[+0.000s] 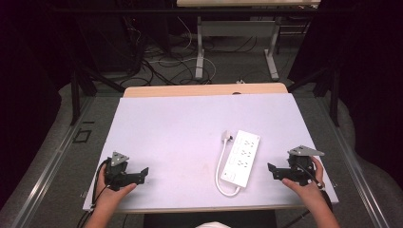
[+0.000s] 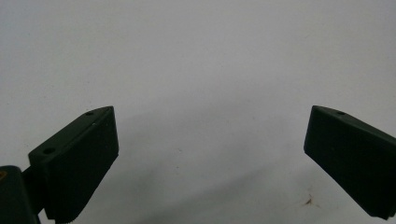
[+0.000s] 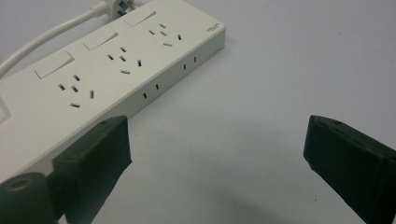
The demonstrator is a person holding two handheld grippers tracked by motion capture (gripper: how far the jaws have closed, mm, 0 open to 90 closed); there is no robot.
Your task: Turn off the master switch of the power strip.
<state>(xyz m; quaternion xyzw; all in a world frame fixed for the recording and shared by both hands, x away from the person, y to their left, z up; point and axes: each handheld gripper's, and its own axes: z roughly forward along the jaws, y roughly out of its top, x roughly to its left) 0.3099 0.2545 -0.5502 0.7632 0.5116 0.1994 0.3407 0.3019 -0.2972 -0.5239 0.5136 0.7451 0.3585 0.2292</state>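
Power strip (image 1: 242,157) lies right of centre, seemingly awaiting pickup, so I hold the left gripper (image 1: 142,174) and right gripper (image 1: 272,169) spread, empty.

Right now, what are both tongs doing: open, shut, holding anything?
Left tongs: open, empty, over bare white table.
Right tongs: open, empty, just beside the white power strip, not touching it.

A white power strip (image 1: 243,157) with a white cord (image 1: 220,167) is seen on the pale lilac-white table (image 1: 180,133), whose far edge is light wood. Both grippers are black, left gripper (image 1: 141,175) and right gripper (image 1: 273,170), each topped by a grey plate.
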